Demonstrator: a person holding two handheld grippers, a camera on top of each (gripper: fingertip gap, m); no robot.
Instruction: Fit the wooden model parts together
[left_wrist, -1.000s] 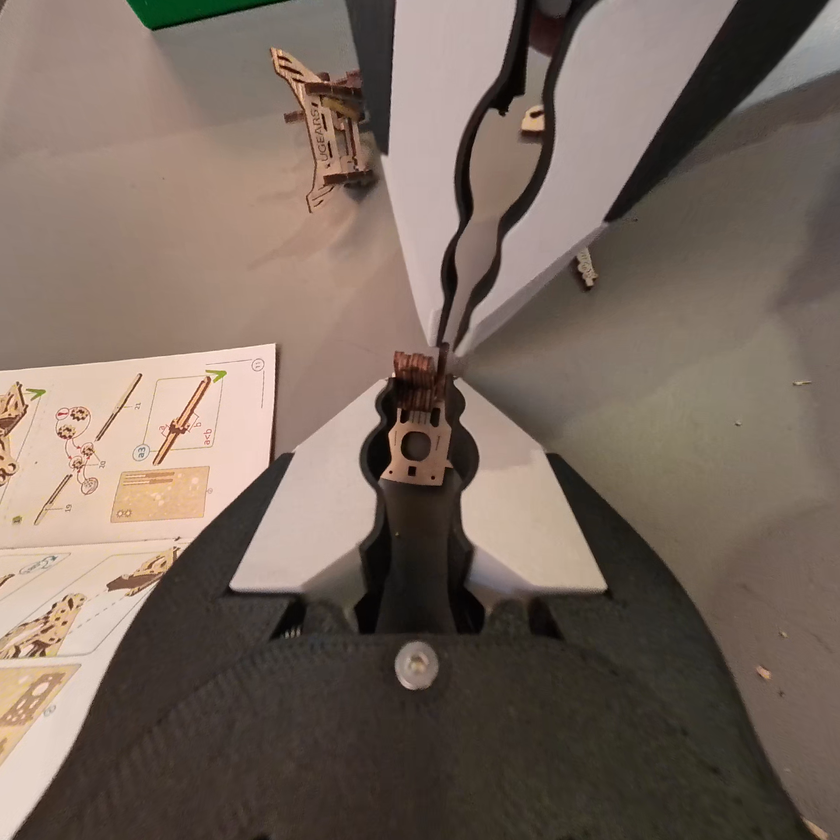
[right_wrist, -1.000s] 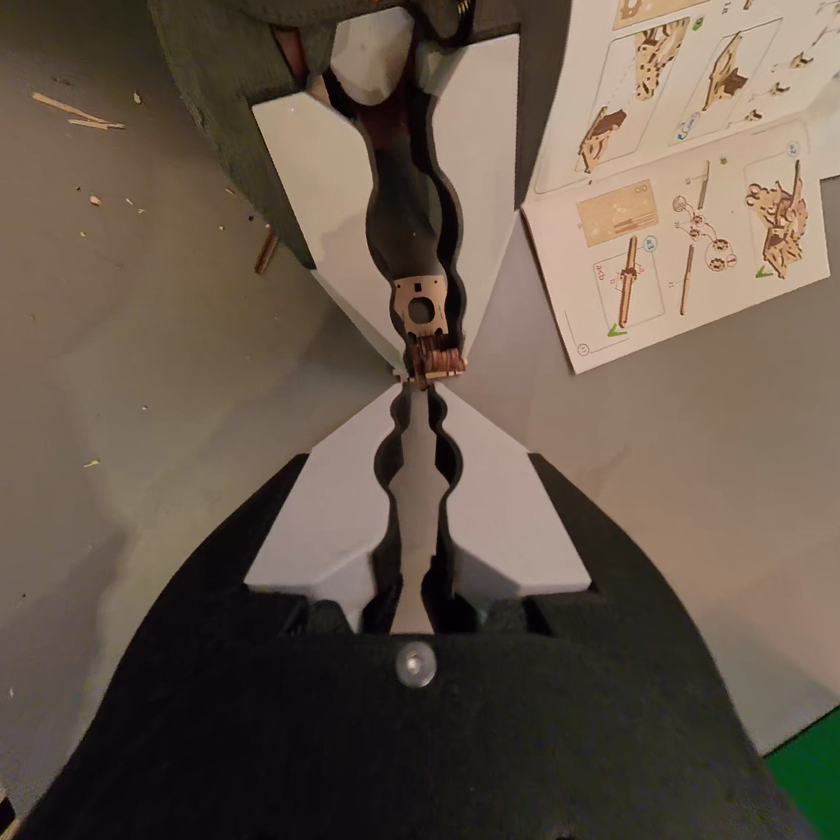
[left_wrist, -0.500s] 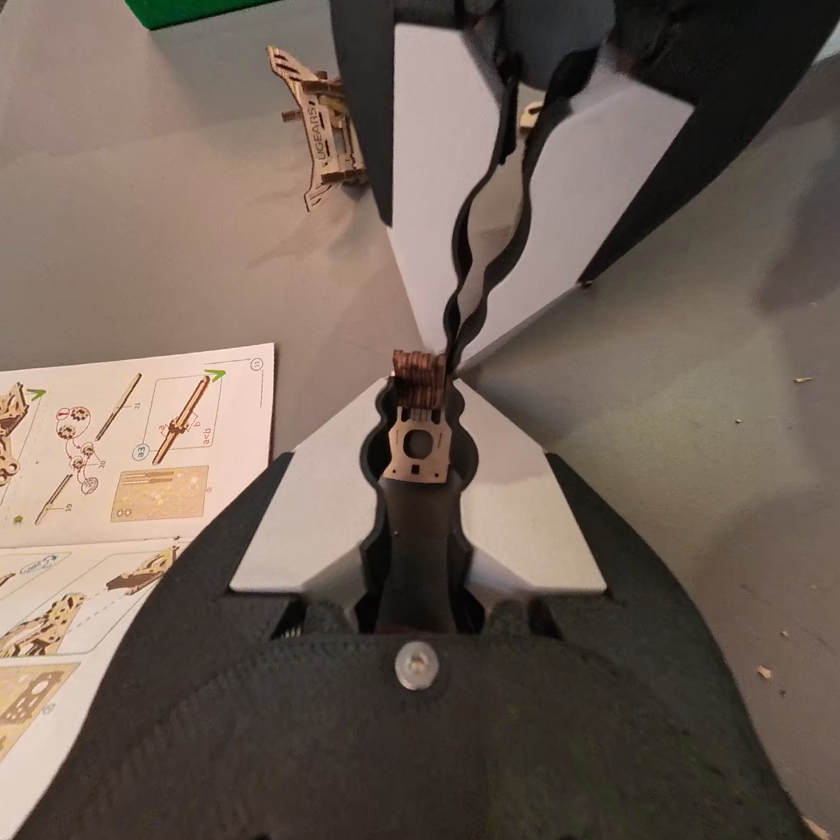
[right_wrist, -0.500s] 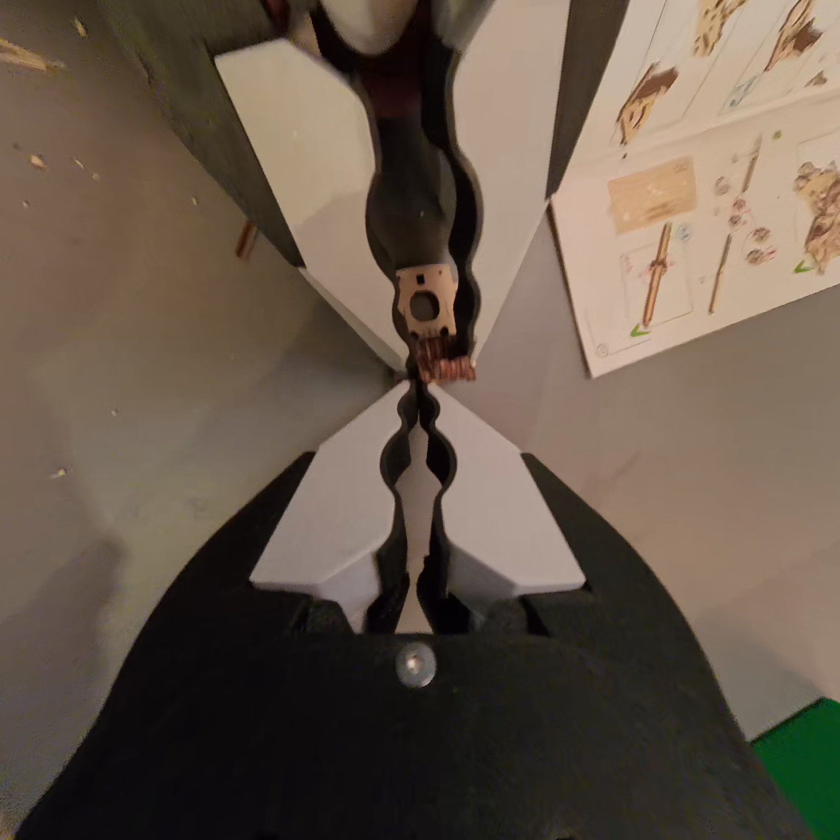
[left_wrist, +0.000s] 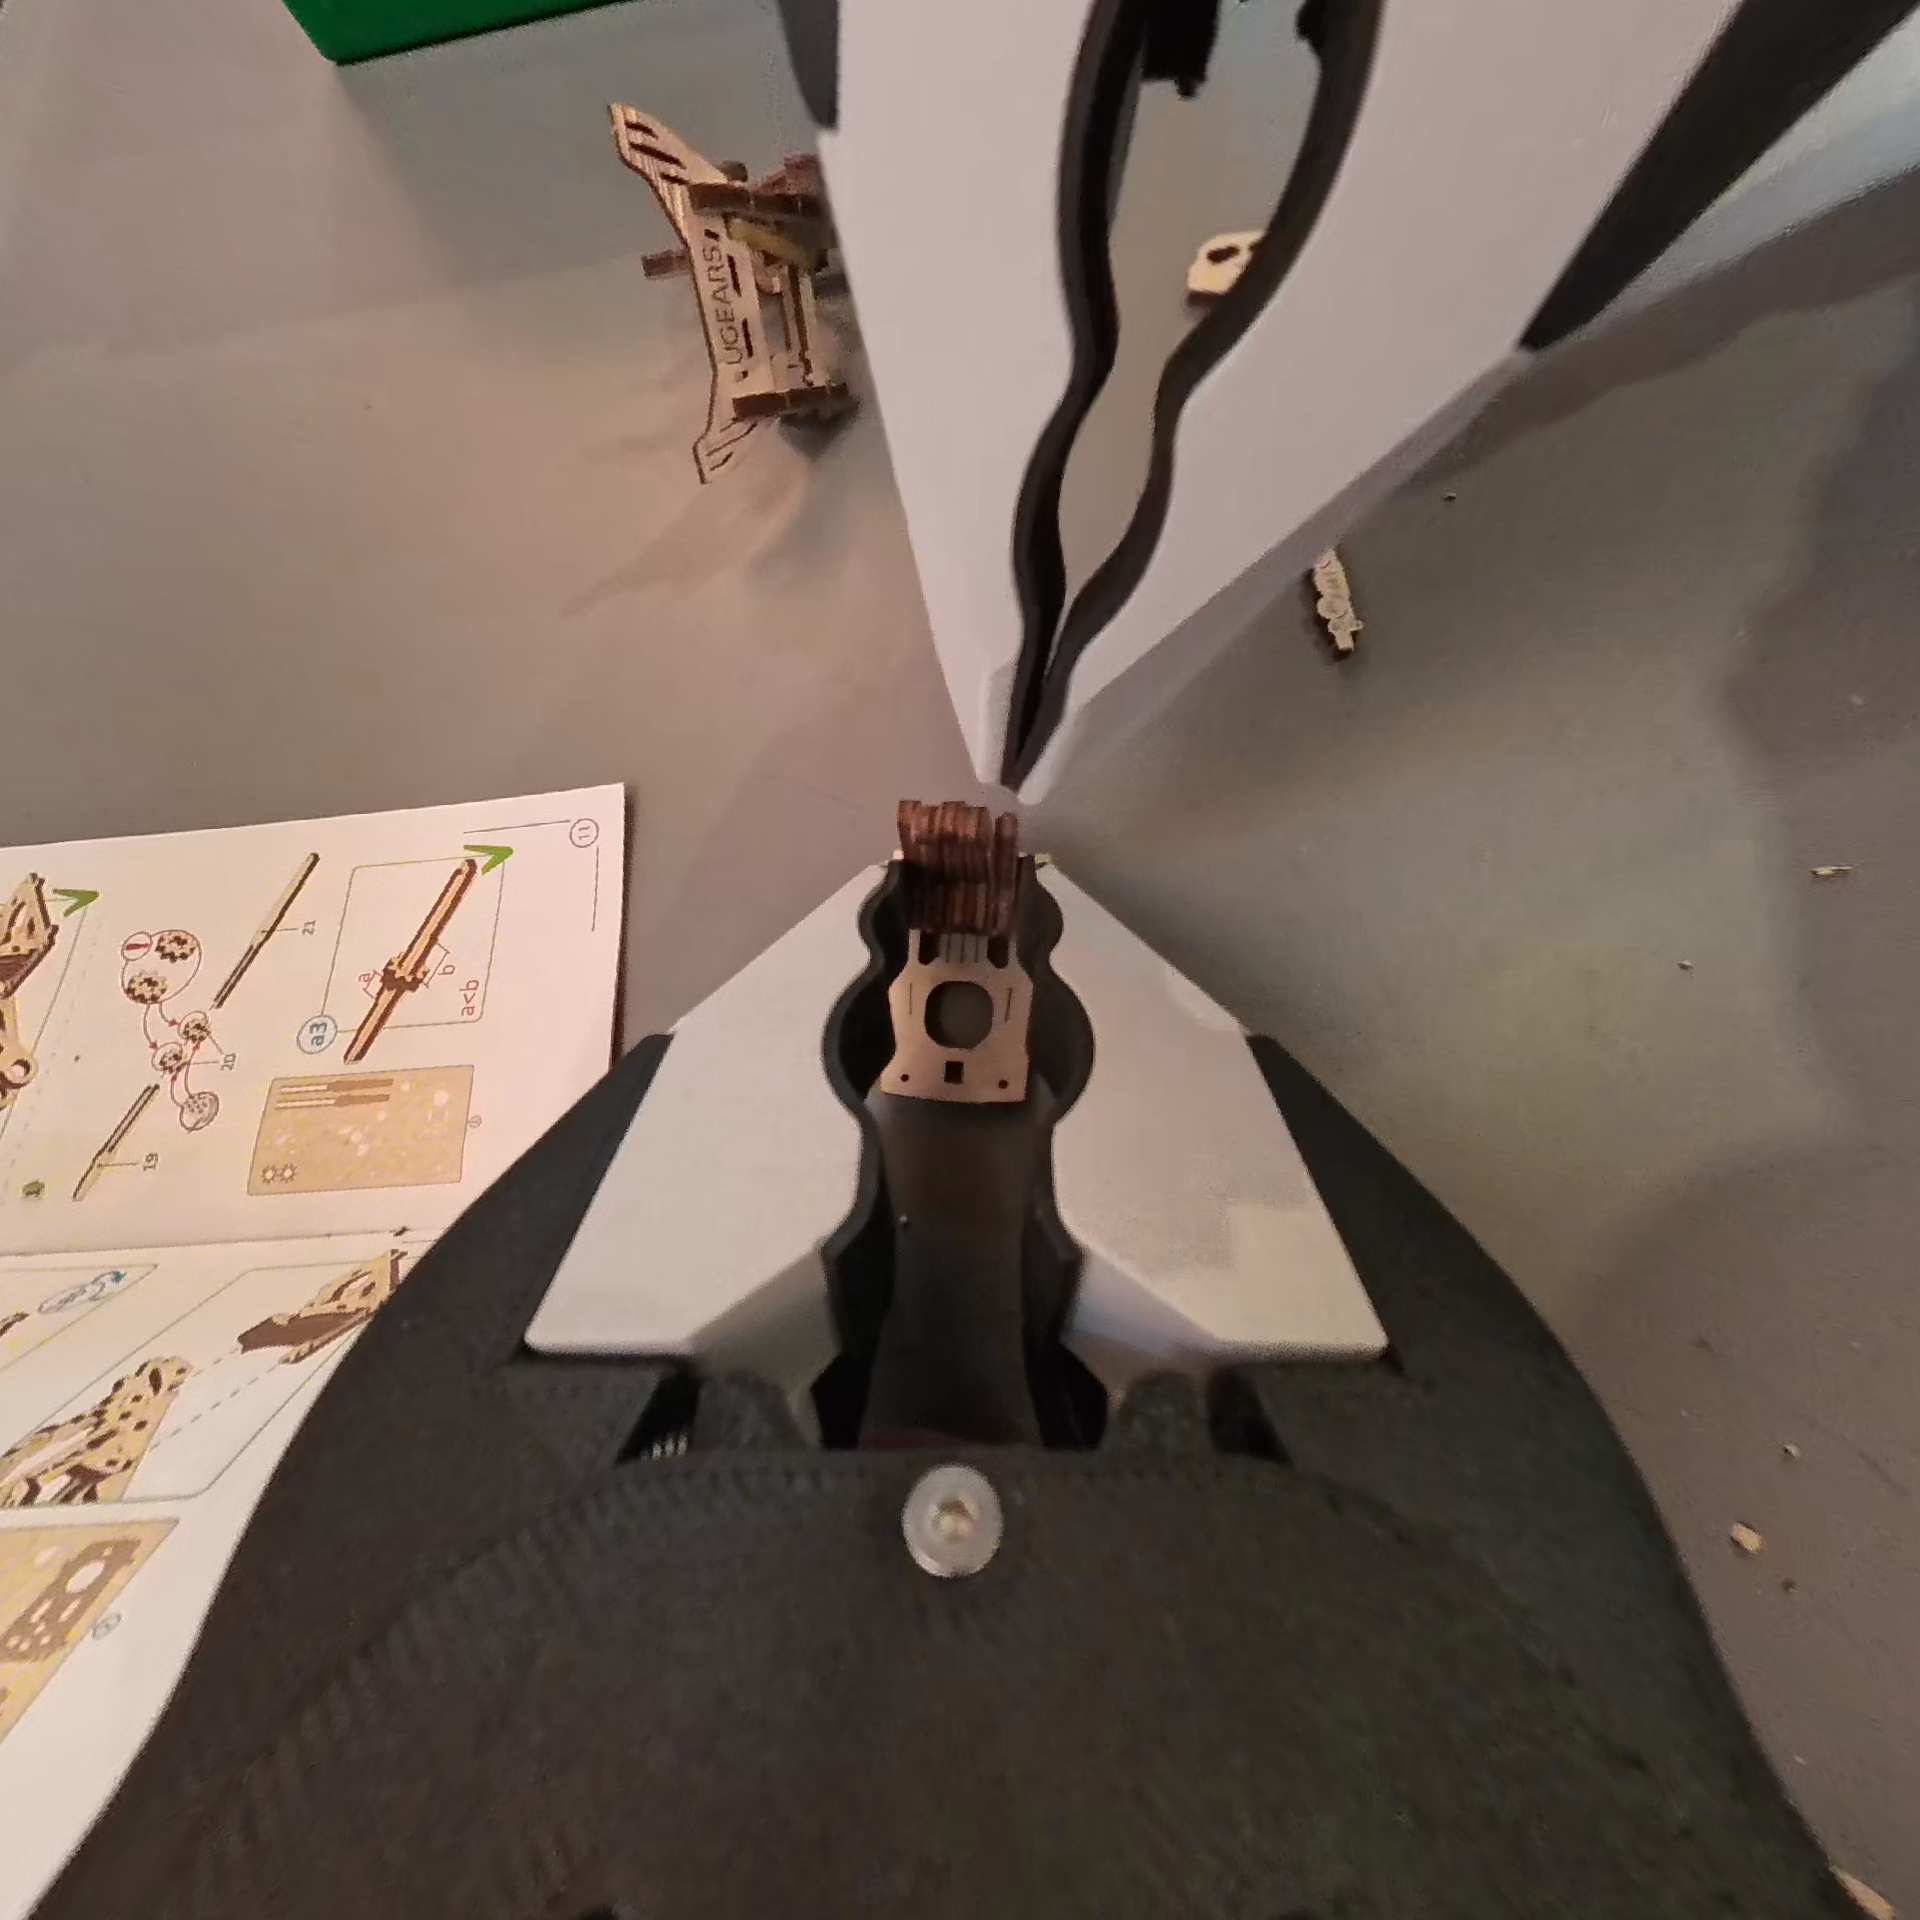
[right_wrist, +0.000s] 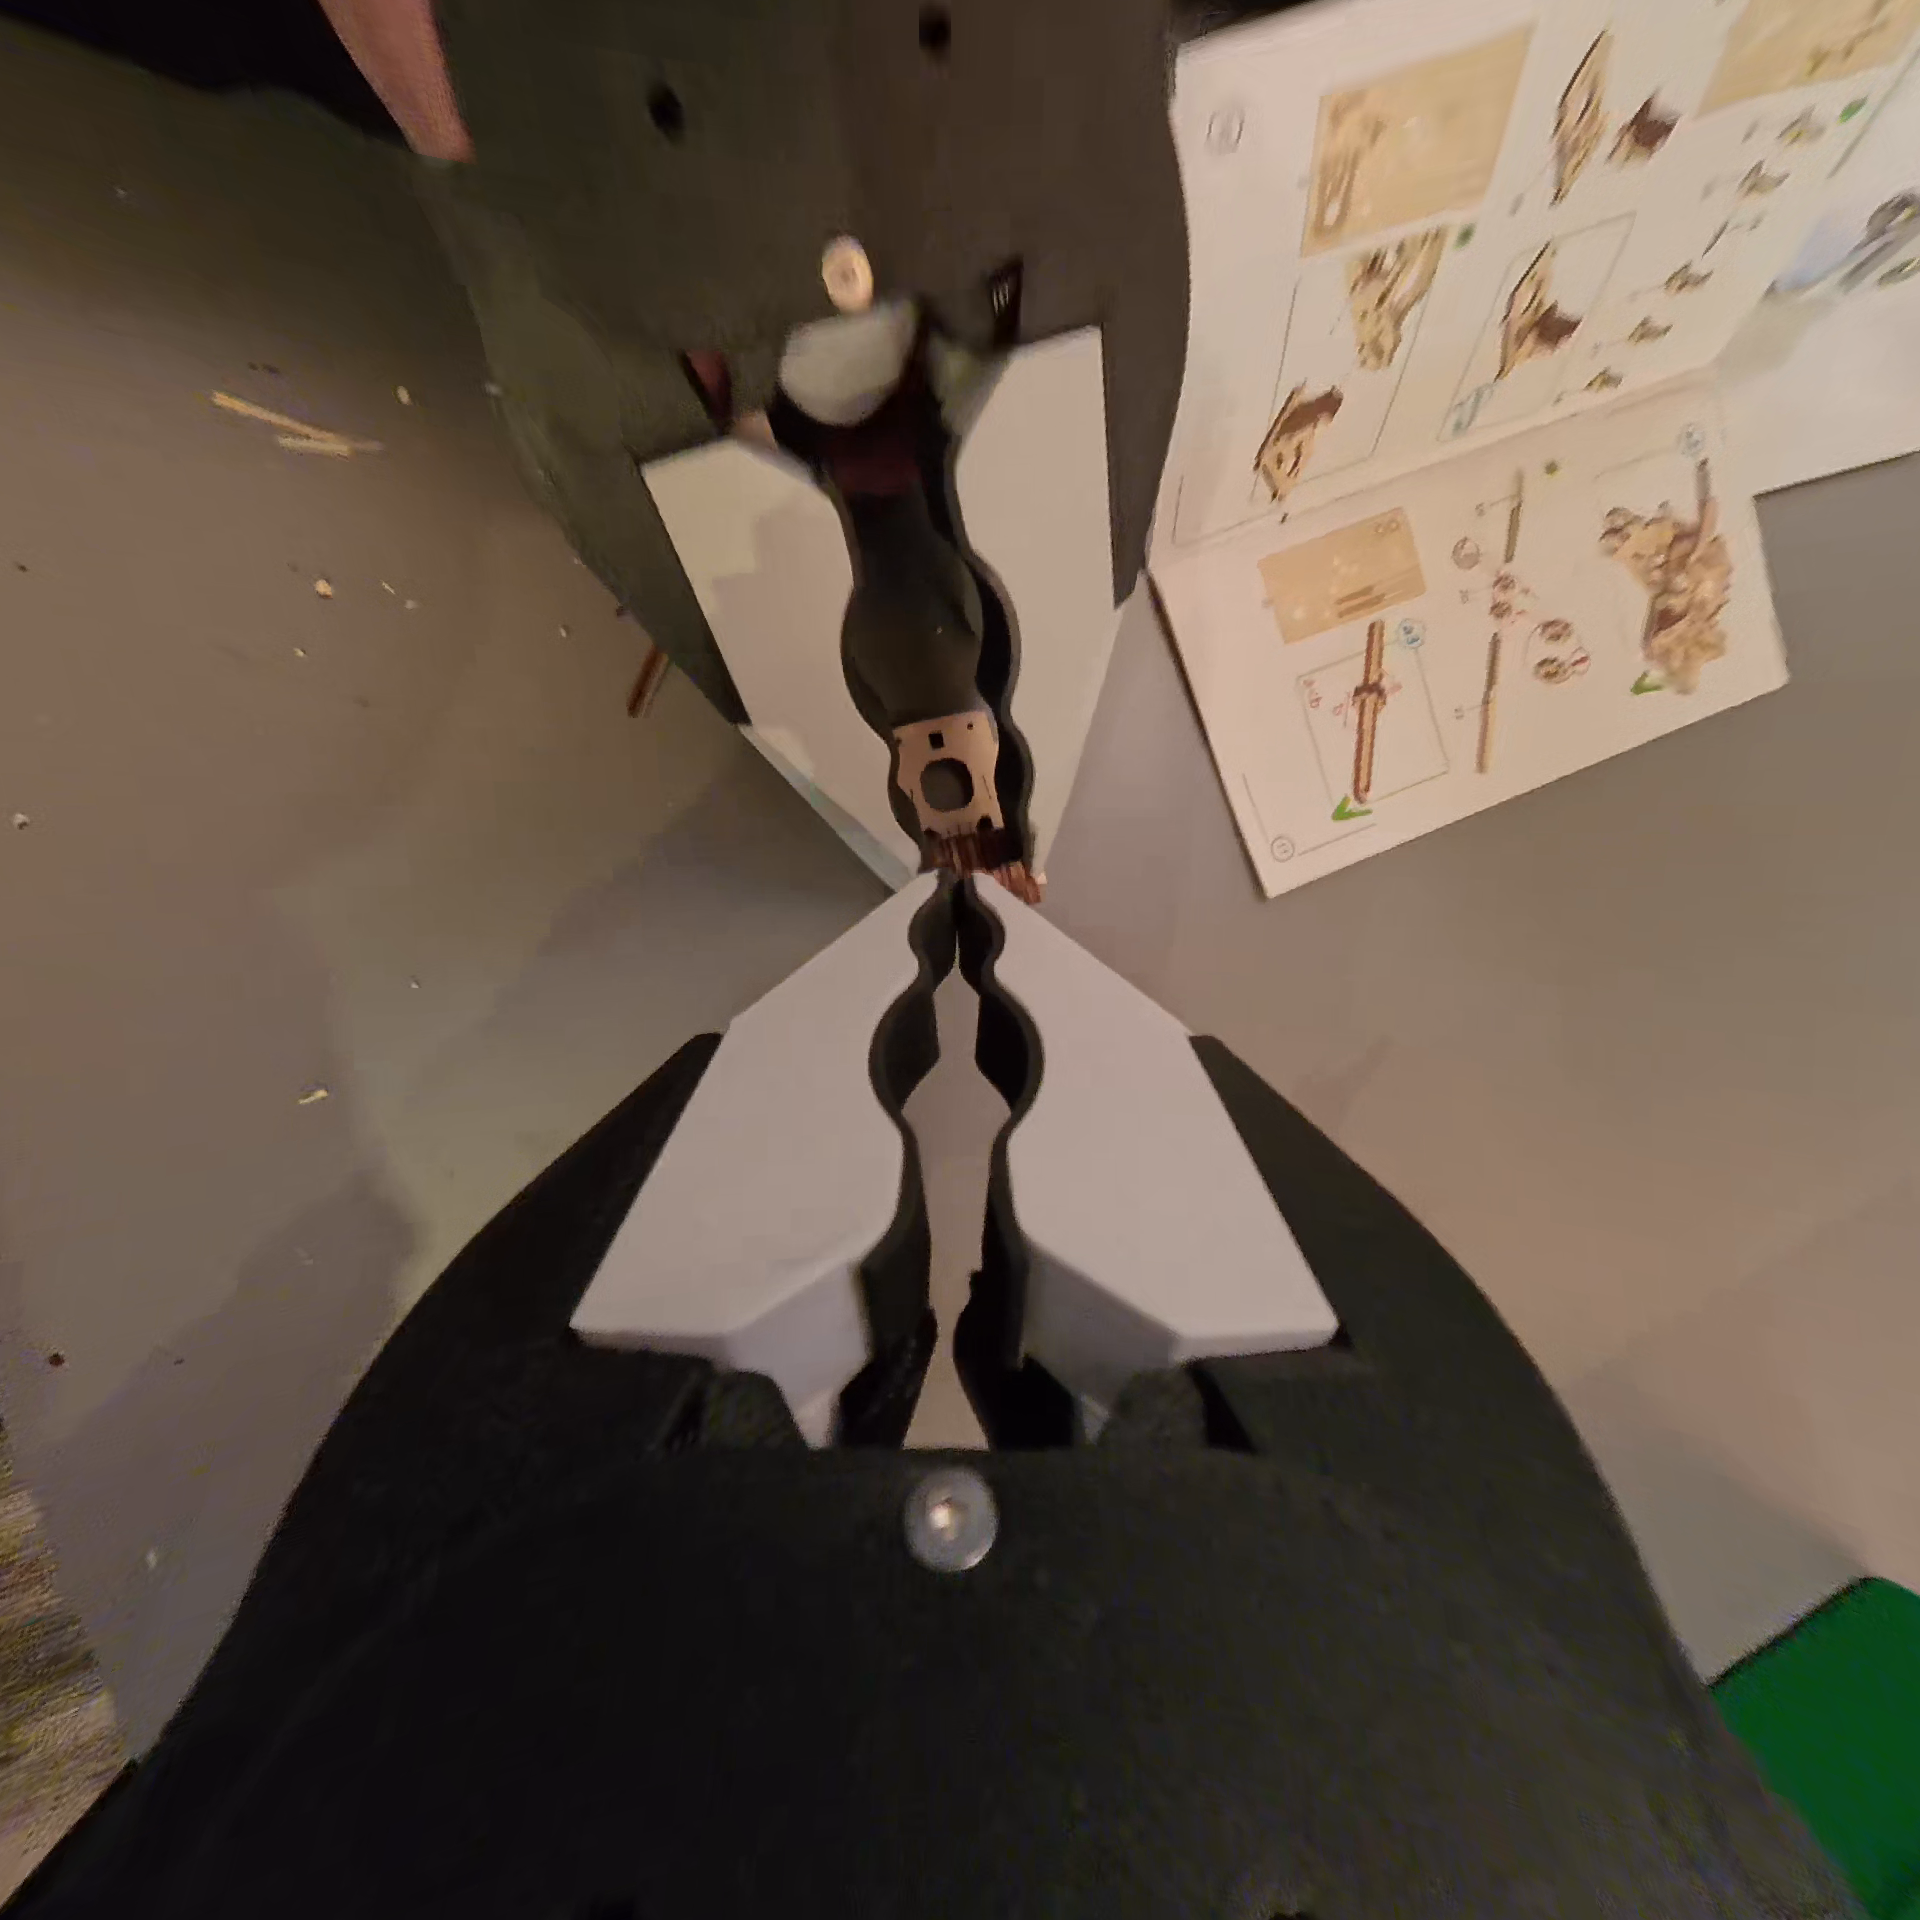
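Centre of frame: the left gripper (left_wrist: 961, 883) pinches a small wooden part (left_wrist: 958, 977) between its jaws. The right gripper (right_wrist: 951, 894), jaws pressed together at the tips, meets the part's dark toothed end. Upper left: a wooden frame (left_wrist: 743, 281) on the grey table (left_wrist: 312, 520); lower left, an instruction sheet (left_wrist: 260, 1039).

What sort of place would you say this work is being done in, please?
Probably a hobby or assembly workbench: a plain grey tabletop holds an open instruction booklet, a part-built wooden model, loose laser-cut pieces and wood splinters.
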